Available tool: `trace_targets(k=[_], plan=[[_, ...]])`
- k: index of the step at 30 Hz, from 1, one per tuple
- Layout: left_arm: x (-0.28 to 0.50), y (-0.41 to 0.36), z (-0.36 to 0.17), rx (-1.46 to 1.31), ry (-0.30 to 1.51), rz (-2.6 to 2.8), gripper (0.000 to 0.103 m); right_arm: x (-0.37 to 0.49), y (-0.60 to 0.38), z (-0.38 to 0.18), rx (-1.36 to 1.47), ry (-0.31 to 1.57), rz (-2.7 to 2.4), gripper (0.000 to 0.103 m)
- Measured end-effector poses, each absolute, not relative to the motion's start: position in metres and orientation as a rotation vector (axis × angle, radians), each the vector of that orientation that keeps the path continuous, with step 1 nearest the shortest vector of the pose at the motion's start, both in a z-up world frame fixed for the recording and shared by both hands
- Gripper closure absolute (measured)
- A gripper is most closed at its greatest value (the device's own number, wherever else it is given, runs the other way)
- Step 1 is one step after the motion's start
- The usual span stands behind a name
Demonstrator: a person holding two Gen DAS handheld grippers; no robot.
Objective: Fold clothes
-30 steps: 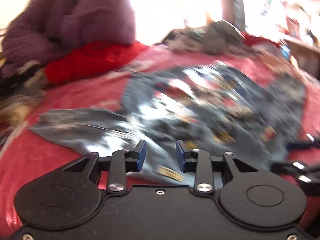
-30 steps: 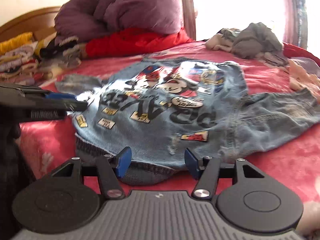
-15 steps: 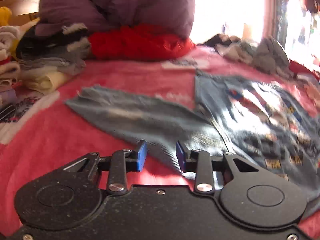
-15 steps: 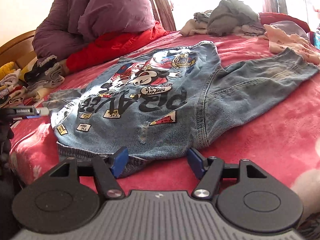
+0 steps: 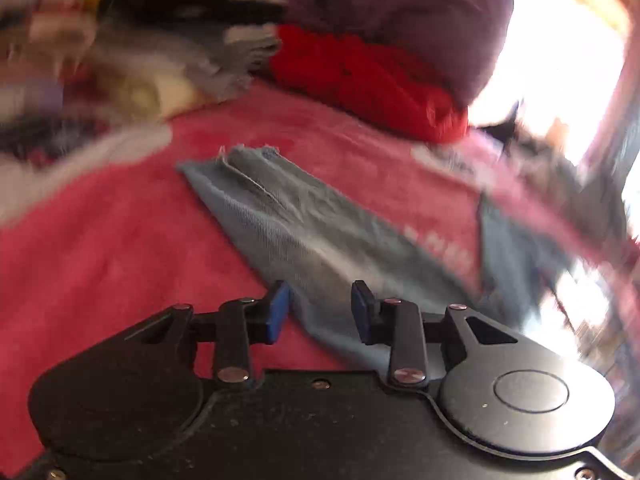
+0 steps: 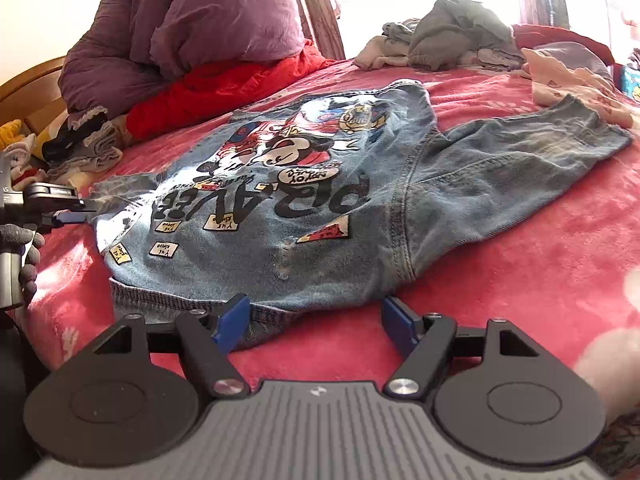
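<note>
Denim jacket [image 6: 320, 216] lies spread flat, back side up with the cartoon print showing, on the red blanket [image 6: 520, 280] of the bed; one sleeve [image 6: 520, 168] stretches to the right, the other sleeve [image 5: 304, 232] to the left. Change since a second ago: the left gripper [image 5: 318, 310] has swung off the printed back panel and out along the left sleeve, so its view now runs up the sleeve to the frayed cuff, with heavy blur at the edges. Reading: spreading looks done, and the left side is lining up for the first fold, sleeve over the body. Left jaws stand partly open with sleeve cloth lying between them; pads not pressing on it, no grip. Right gripper [image 6: 316, 322] has barely shifted, sitting at the near hem; its jaws are opening, now wider than before, the hem edge between them but not pinched. A gloved hand [image 6: 24, 256] holds the left tool at far left. Beyond: purple quilt [image 6: 192, 32], red garment [image 6: 224, 84], loose clothes pile [image 6: 452, 36].
</note>
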State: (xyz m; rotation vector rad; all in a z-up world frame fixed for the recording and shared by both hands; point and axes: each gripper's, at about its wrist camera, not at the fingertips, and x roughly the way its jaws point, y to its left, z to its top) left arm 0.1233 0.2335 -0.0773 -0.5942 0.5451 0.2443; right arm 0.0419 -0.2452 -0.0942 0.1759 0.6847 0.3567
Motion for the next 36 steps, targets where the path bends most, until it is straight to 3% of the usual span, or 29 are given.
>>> trace_targets(k=[3, 4, 5, 6, 9, 13, 15, 18, 21, 23, 27, 32, 36], plan=[[0.130, 0.258, -0.085, -0.768, 0.535, 0.214, 0.069, 0.035, -0.253, -0.092, 0.209, 0.681, 0.335, 0.032], [0.132, 0.264, -0.090, -0.790, 0.566, 0.261, 0.073, 0.033, -0.255, -0.092, 0.219, 0.680, 0.328, 0.032], [0.129, 0.270, -0.091, -0.803, 0.566, 0.338, 0.085, 0.031, -0.258, -0.091, 0.236, 0.679, 0.319, 0.032], [0.123, 0.274, -0.090, -0.822, 0.534, 0.393, 0.091, 0.030, -0.262, -0.090, 0.261, 0.674, 0.307, 0.033], [0.111, 0.273, -0.079, -0.825, 0.452, 0.414, 0.080, 0.028, -0.281, -0.087, 0.368, 0.653, 0.259, 0.033], [0.107, 0.250, -0.067, -0.795, 0.434, 0.249, 0.075, 0.031, -0.313, -0.088, 0.553, 0.618, 0.192, 0.033], [0.109, 0.225, -0.062, -0.701, 0.479, 0.139, 0.075, 0.036, -0.330, -0.093, 0.675, 0.602, 0.170, 0.033], [0.112, 0.193, -0.065, -0.548, 0.612, 0.092, 0.061, 0.042, -0.339, -0.099, 0.757, 0.589, 0.155, 0.033], [0.101, 0.183, -0.072, -0.490, 0.686, 0.194, 0.074, 0.047, -0.339, -0.100, 0.762, 0.581, 0.146, 0.032], [0.086, 0.186, -0.059, -0.514, 0.617, 0.226, 0.073, 0.048, -0.343, -0.101, 0.783, 0.568, 0.142, 0.032], [0.064, 0.166, -0.034, -0.445, 0.502, 0.212, 0.062, 0.055, -0.366, -0.107, 0.880, 0.531, 0.113, 0.033], [0.086, 0.117, -0.029, -0.380, 0.519, 0.078, 0.061, 0.070, -0.402, -0.128, 1.114, 0.506, 0.075, 0.039], [0.097, 0.067, -0.028, -0.272, 0.540, -0.018, 0.060, 0.082, -0.403, -0.131, 1.115, 0.540, 0.083, 0.042]])
